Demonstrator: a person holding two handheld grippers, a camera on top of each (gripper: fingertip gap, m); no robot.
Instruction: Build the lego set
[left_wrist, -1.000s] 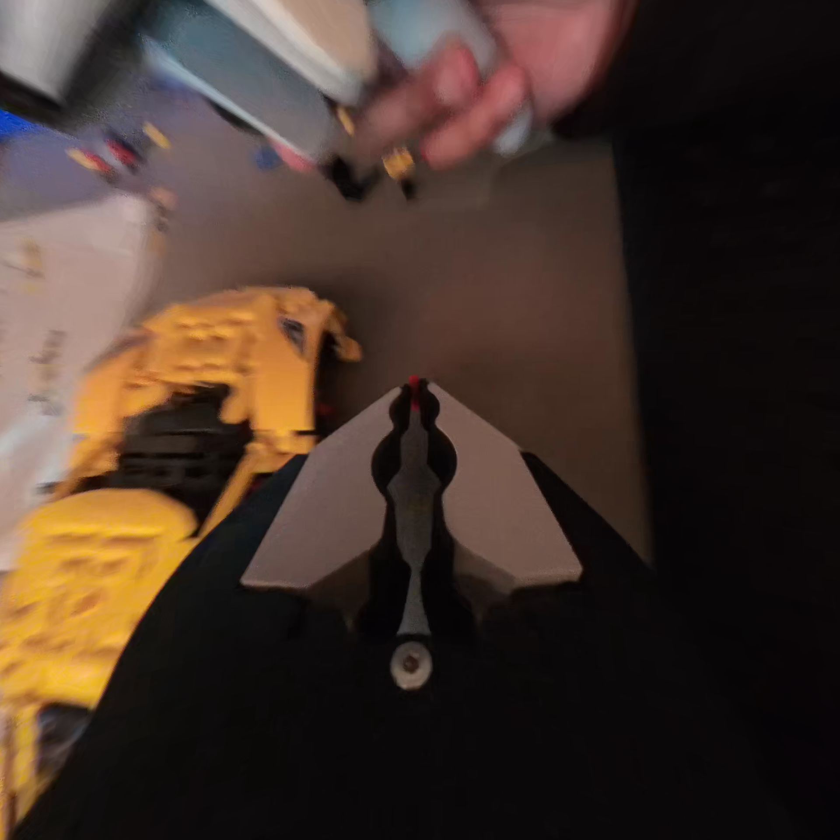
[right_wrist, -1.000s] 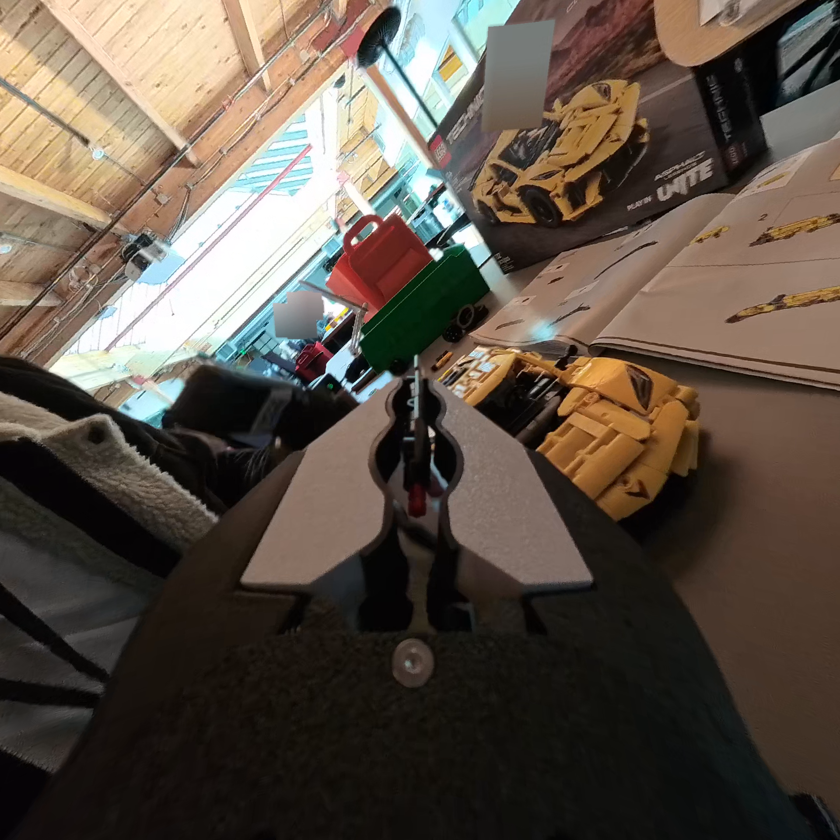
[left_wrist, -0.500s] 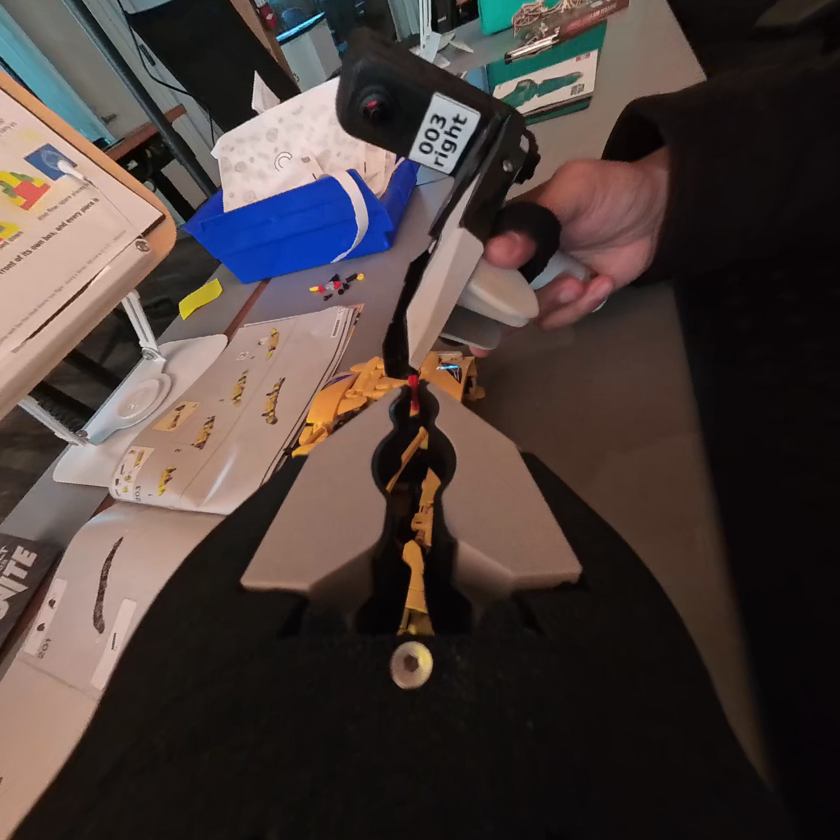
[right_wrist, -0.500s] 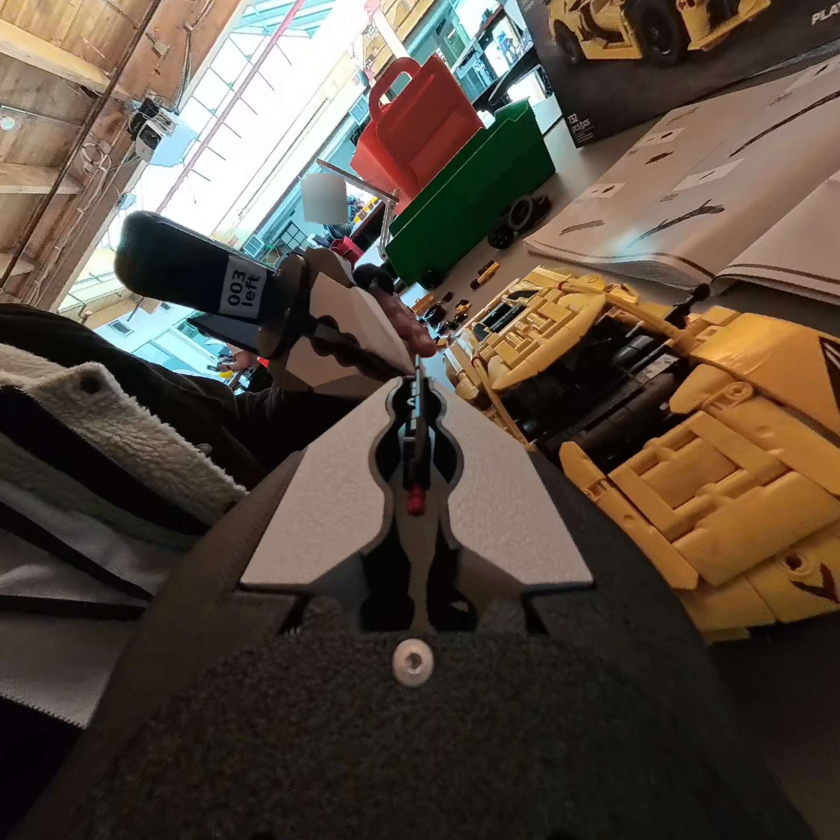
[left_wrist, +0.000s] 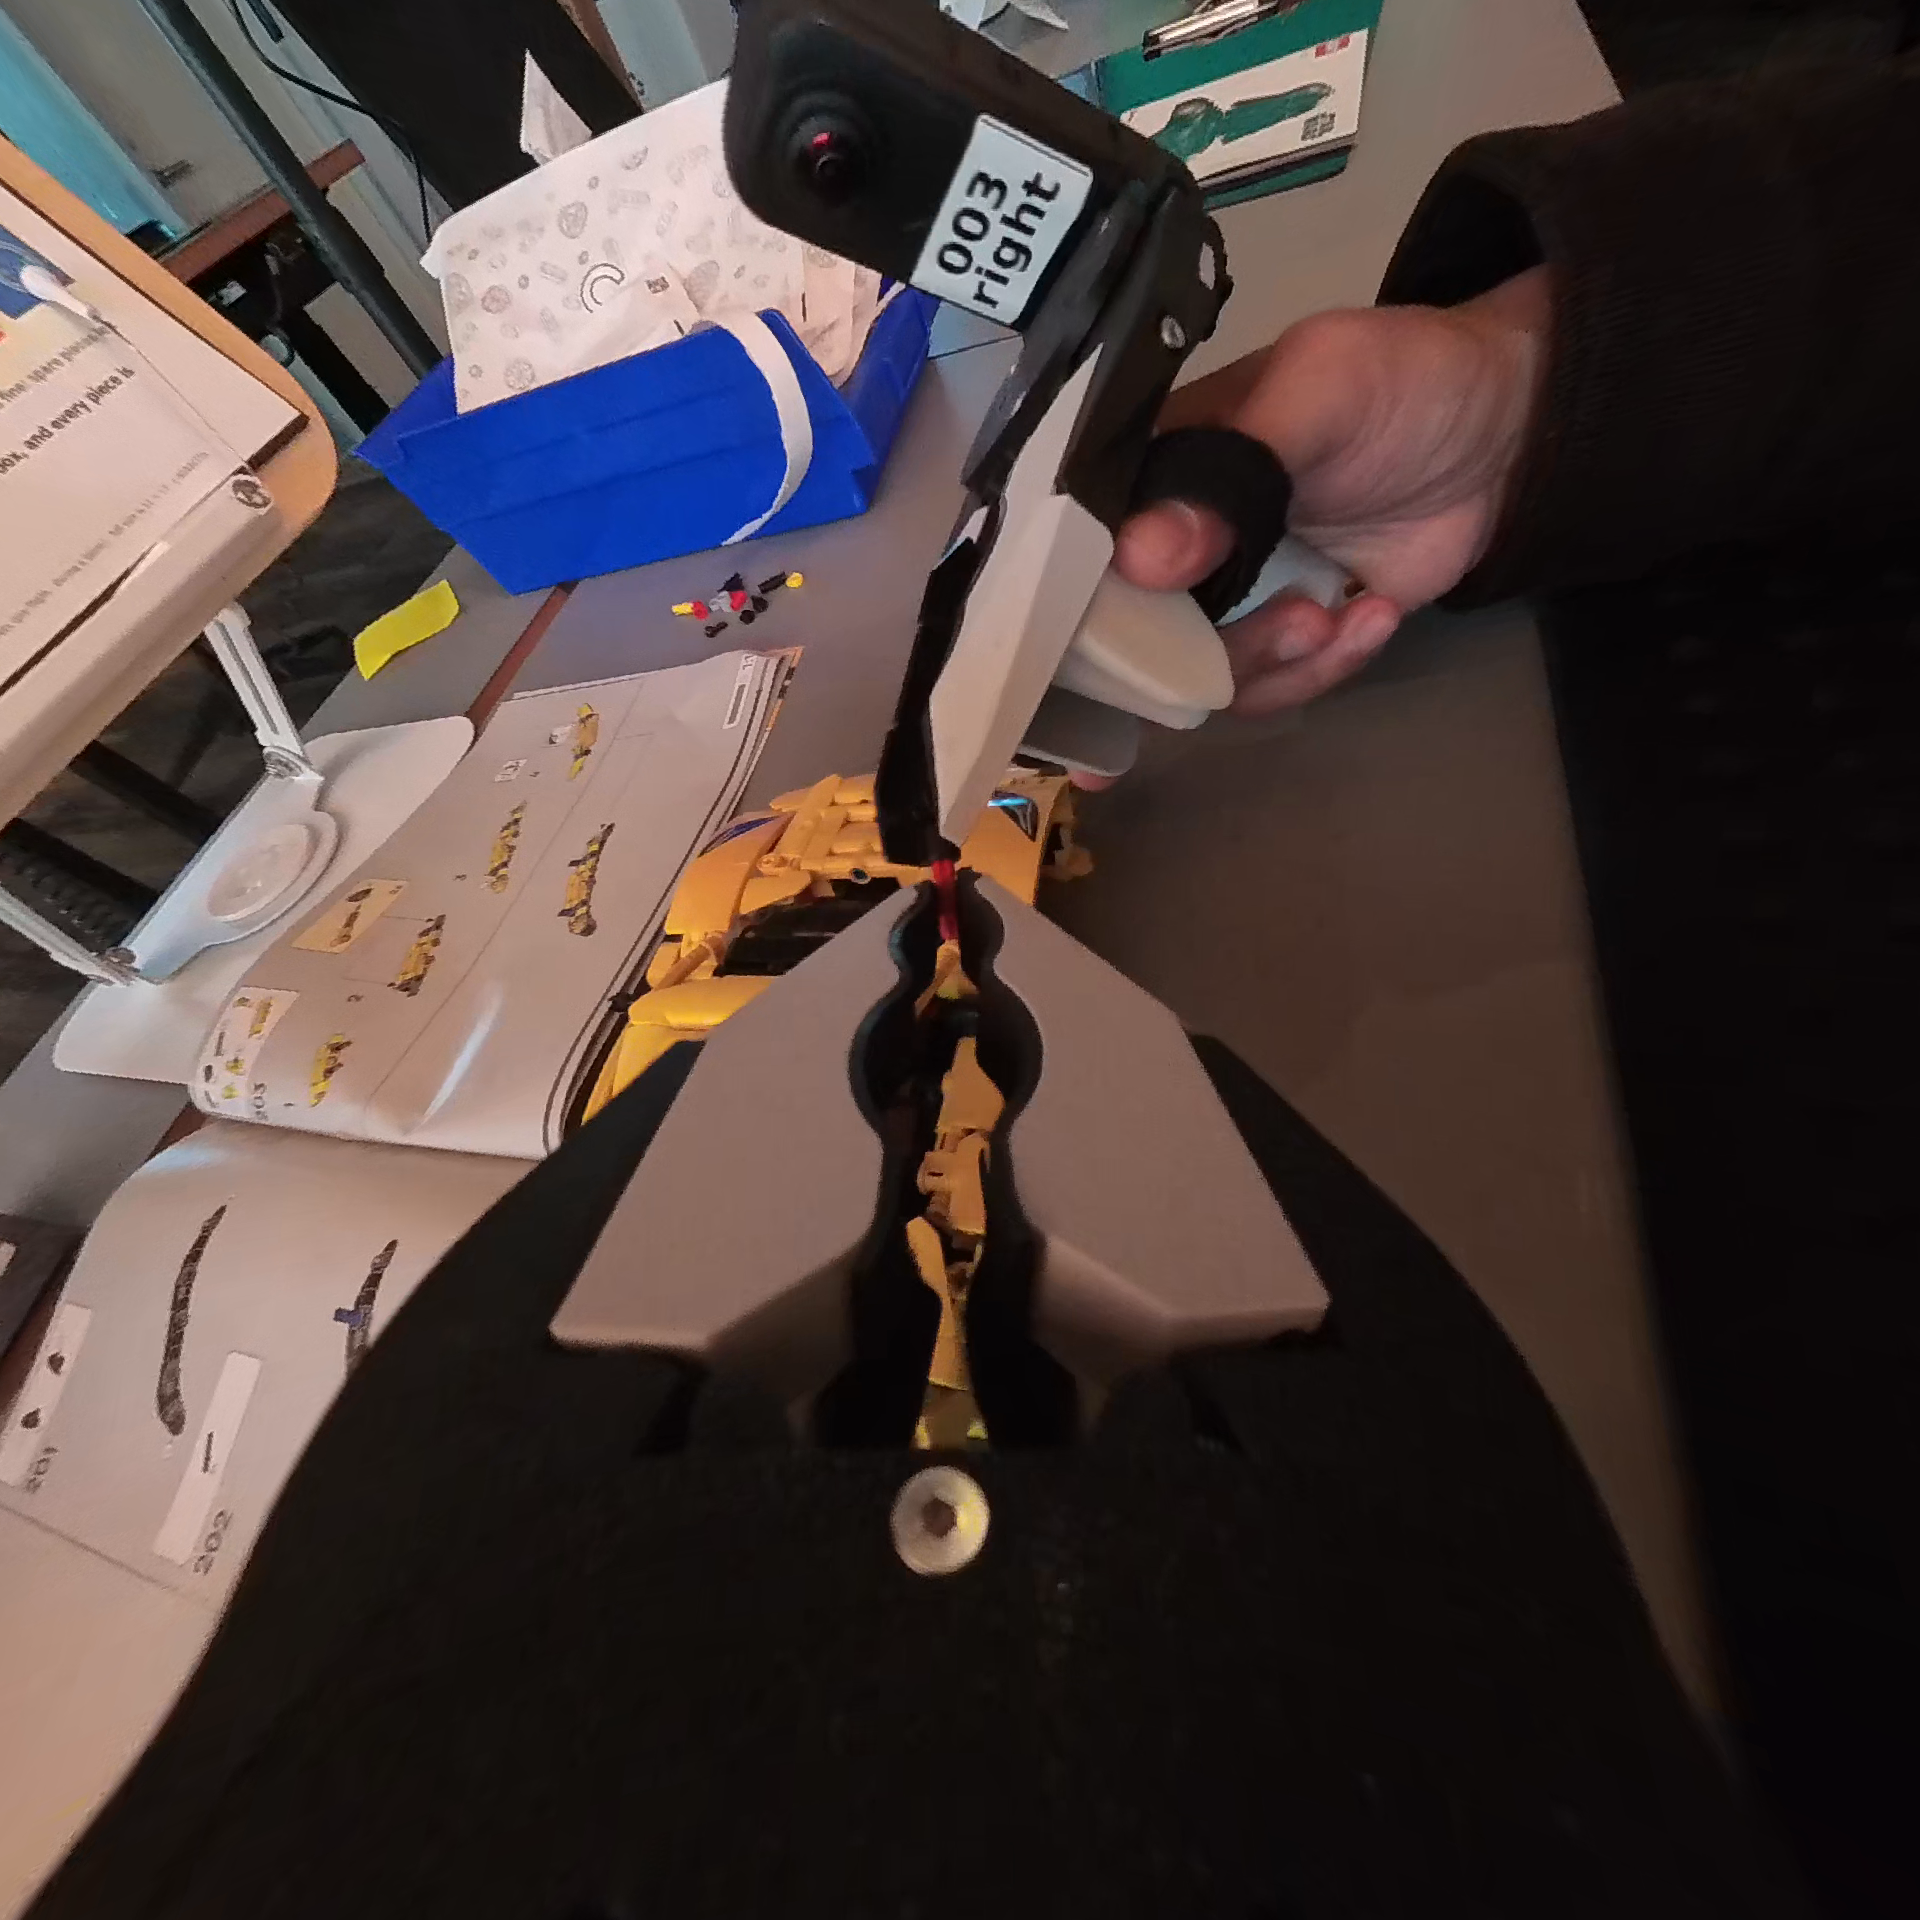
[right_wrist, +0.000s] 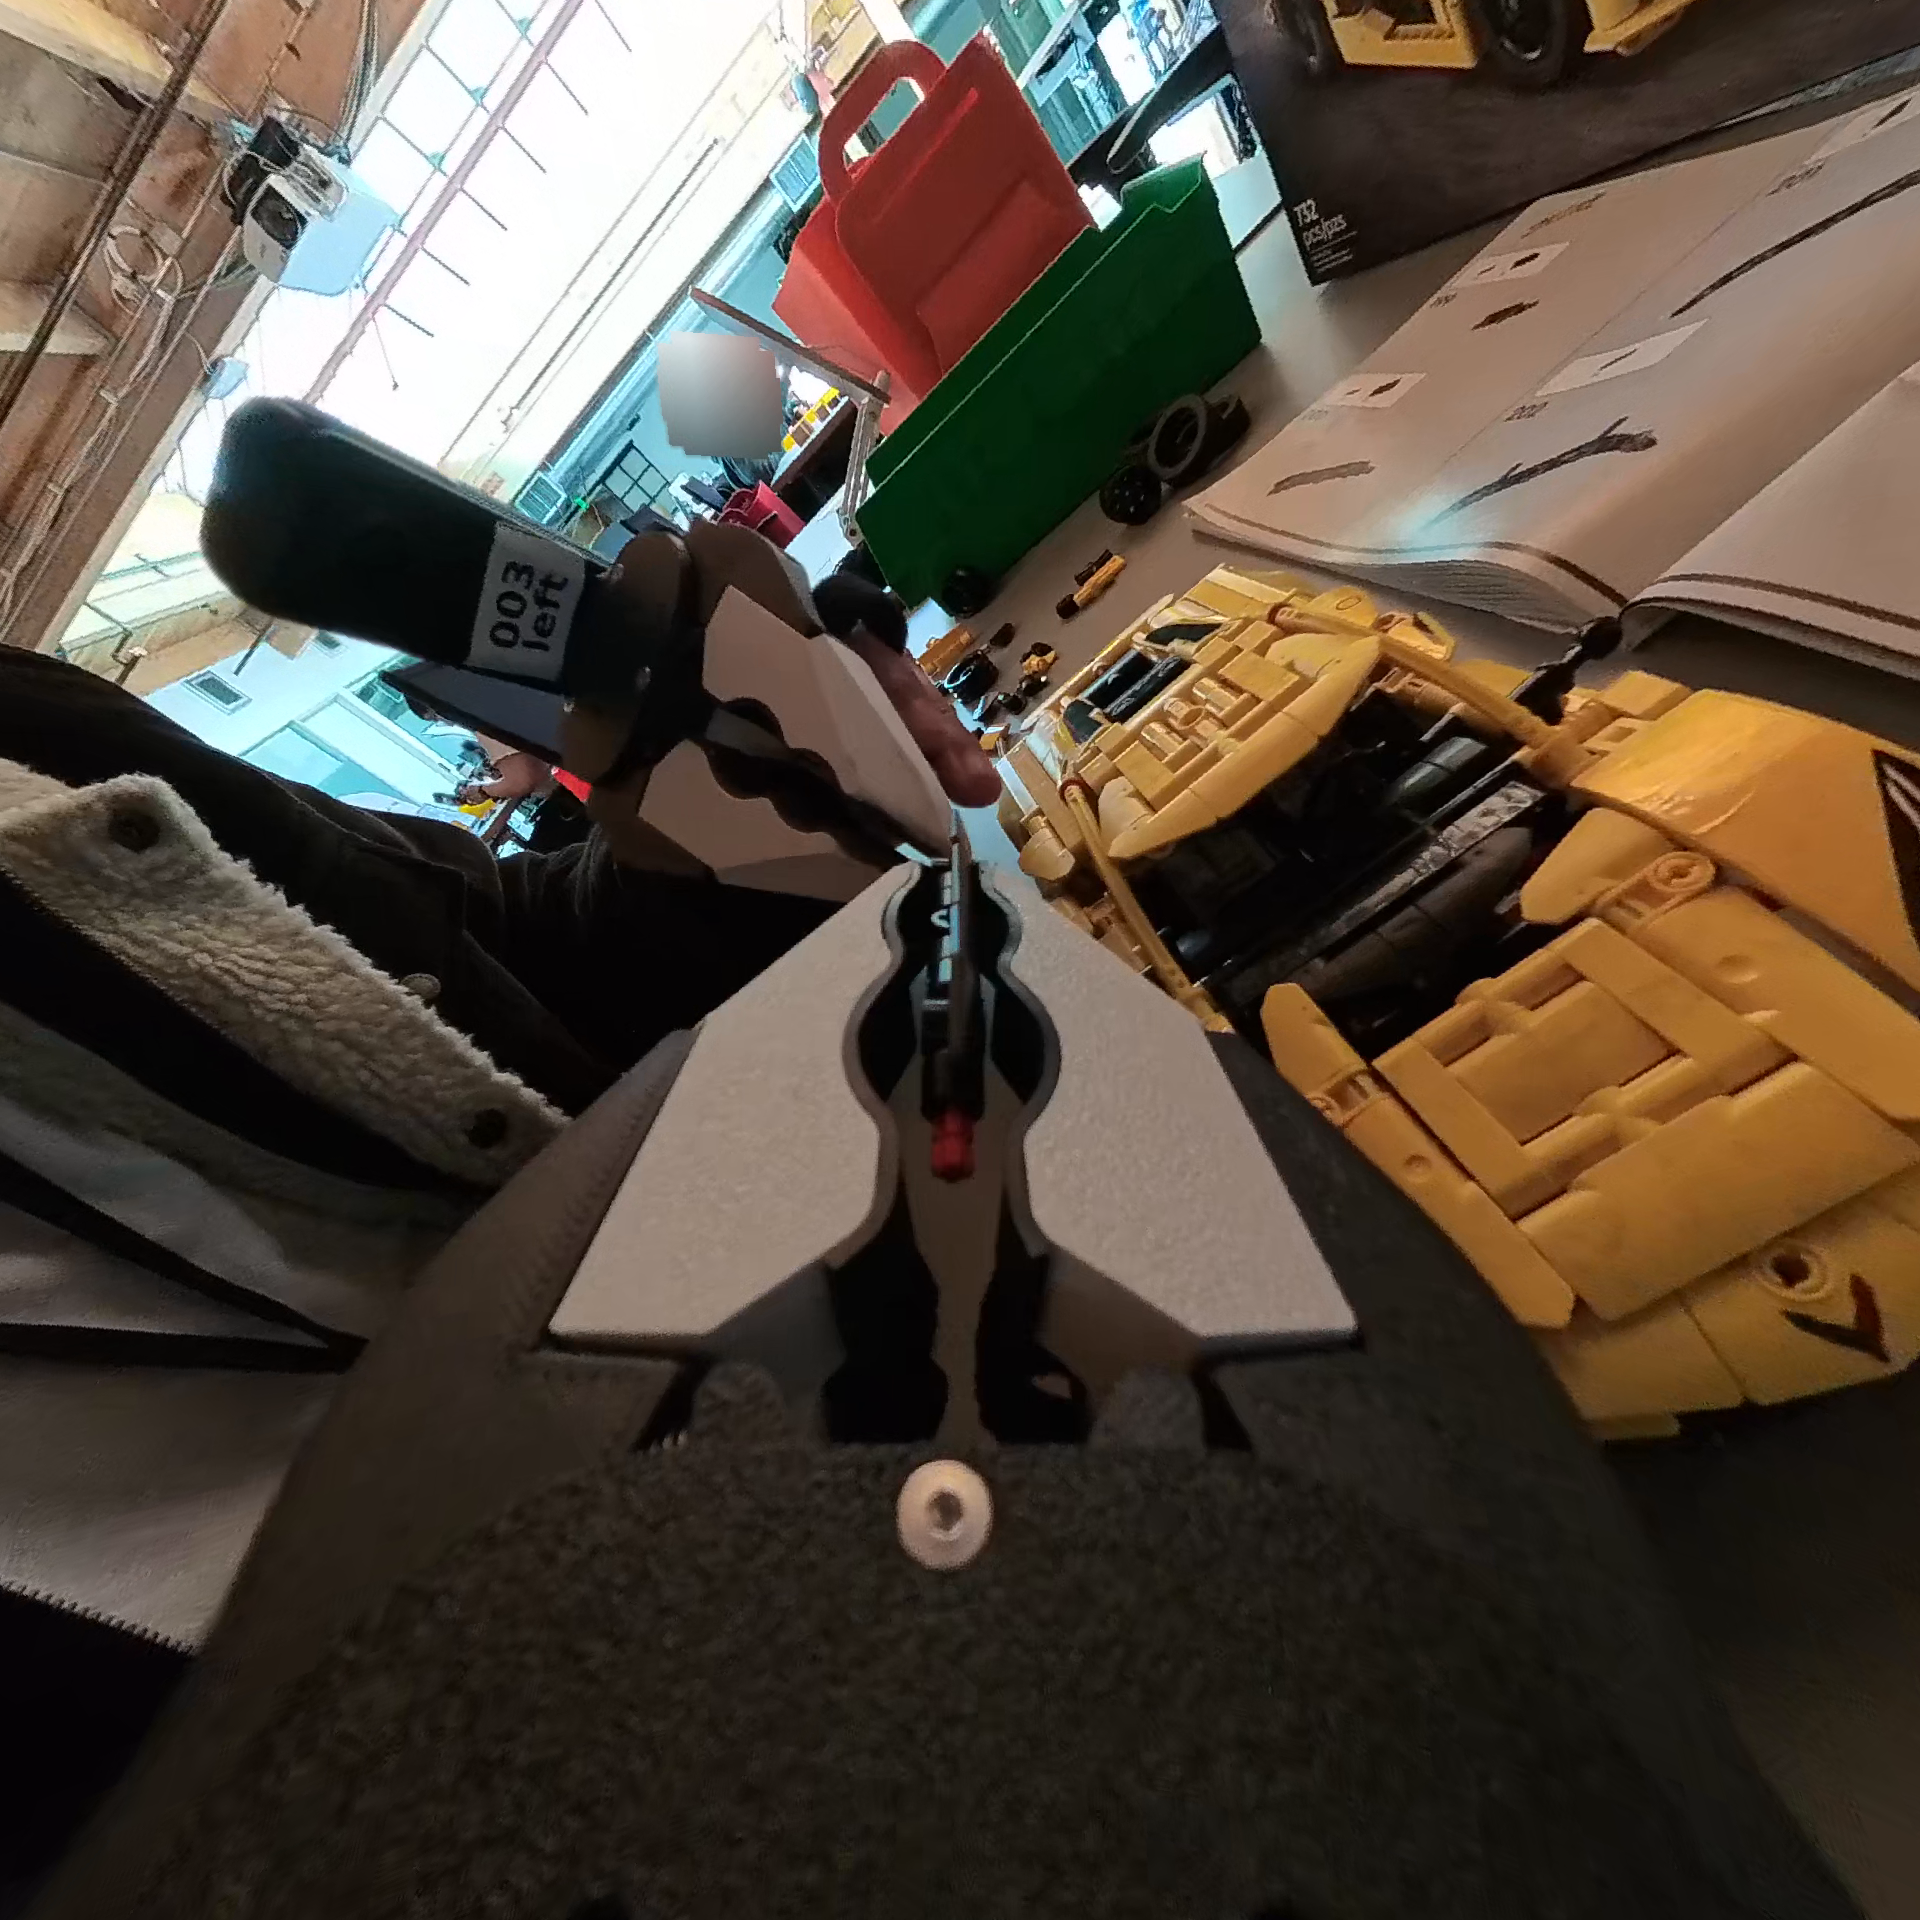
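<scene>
Lego car, yellow and partly built, lies on the grey table just beyond both gripper tips, beside an open instruction booklet.

Nearest in the right wrist view, the right gripper has its jaws closed together on a thin black rod with a red pin at the near end; the rod runs forward between the fingers to their tips. In the left wrist view, the left gripper has its jaws nearly together, pinching what looks like the red end of a small piece at the very tips. Whether this is the same part as the rod cannot be told.

The two grippers meet tip to tip above the car, the right one angled down from above, held by a hand in a dark sleeve.

The step appears to be joining or passing a small part between the grippers. To do it well, one gripper should stay still while the other lines the pin up straight and pushes gently along its axis, with neither grip loosened until the part seats.

Farther off sit loose small pieces, a blue bin, and, in the right wrist view, a green bin.
</scene>
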